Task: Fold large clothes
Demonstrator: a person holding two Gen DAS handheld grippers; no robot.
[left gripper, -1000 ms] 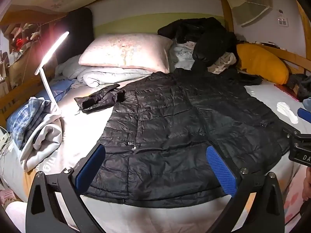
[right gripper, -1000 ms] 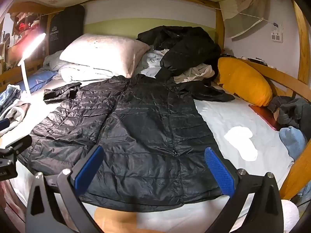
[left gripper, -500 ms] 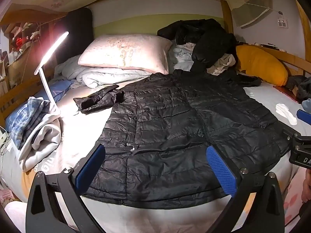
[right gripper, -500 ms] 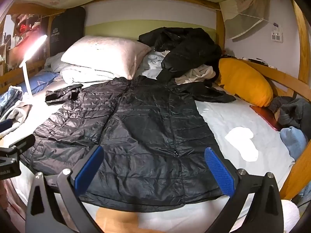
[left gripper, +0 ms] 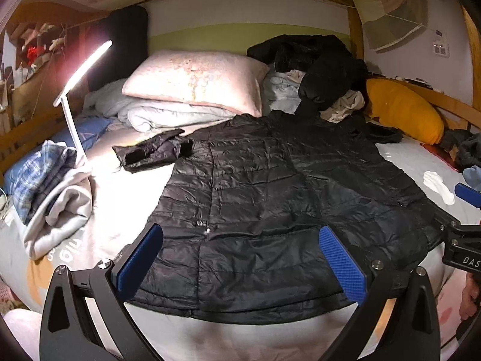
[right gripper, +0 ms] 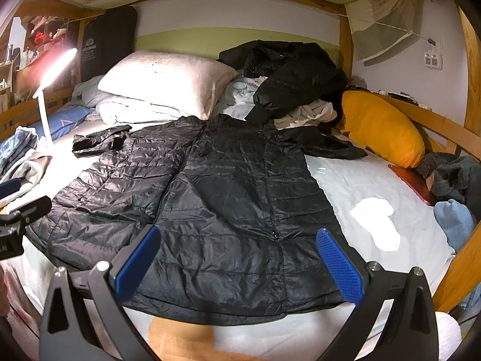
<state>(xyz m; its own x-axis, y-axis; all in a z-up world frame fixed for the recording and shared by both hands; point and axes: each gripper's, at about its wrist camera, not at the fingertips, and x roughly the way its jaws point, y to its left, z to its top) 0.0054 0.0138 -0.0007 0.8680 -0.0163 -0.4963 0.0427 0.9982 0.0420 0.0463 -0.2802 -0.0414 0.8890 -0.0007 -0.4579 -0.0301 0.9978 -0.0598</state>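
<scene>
Change: hardly any; both views have drifted slightly, jacket unmoved.
Left gripper [left gripper: 240, 258]: wide open, empty, hovering over the near hem.
Right gripper [right gripper: 237, 258]: likewise spread and empty, ready for the hem's right part.
Jacket [right gripper: 228, 198]: spread flat mid-bed for folding, one sleeve [left gripper: 150, 153] trailing far left.
Pillow [left gripper: 195, 81]: far end, beside heaped clothes [right gripper: 288, 69].

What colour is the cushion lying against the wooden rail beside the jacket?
The cushion is mustard yellow; it shows best in the right wrist view.
</scene>
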